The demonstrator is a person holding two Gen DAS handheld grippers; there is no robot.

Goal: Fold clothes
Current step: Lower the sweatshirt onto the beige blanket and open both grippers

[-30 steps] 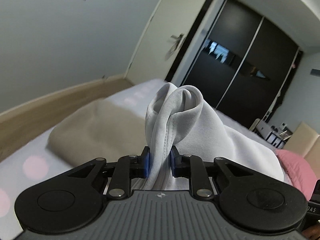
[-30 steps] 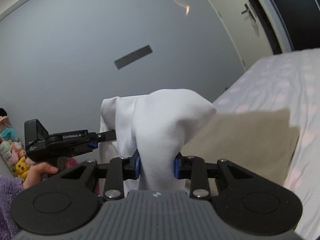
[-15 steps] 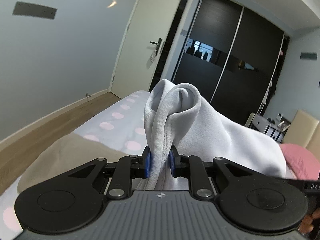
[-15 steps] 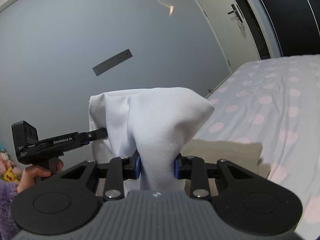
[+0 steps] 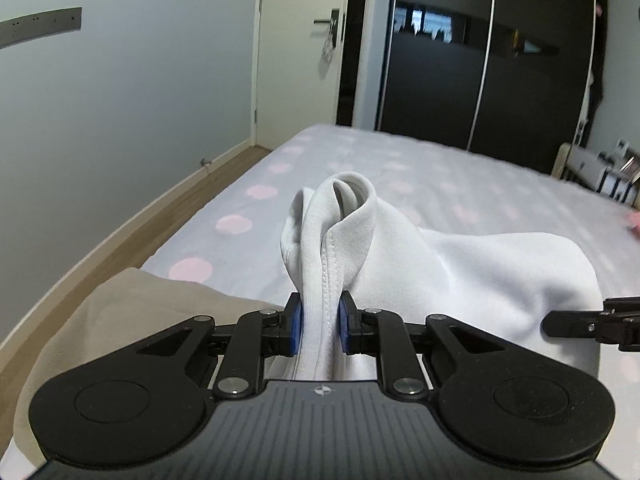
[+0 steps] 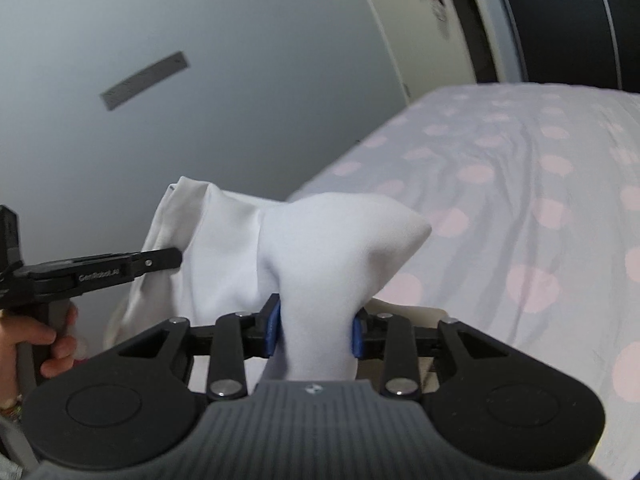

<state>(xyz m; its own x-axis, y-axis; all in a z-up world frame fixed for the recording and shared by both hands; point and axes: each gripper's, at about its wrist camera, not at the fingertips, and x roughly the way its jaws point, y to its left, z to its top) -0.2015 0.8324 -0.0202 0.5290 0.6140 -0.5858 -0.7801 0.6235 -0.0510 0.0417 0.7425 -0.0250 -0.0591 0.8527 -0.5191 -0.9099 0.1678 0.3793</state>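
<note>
Above the dotted lilac bedsheet (image 5: 460, 184), the soft white knit garment (image 5: 440, 264) hangs stretched between two claws. The left gripper (image 5: 319, 322) pinches its stitched hem; the right gripper (image 6: 316, 332), whose jaws have just been opening a little, has a bunched corner between its pads. The cloth's long axis runs claw to claw, across the bed, with a folded beige cloth (image 5: 132, 312) just beneath. Neither hand is nearer, I'd say; lowering it flat takes both together.
</note>
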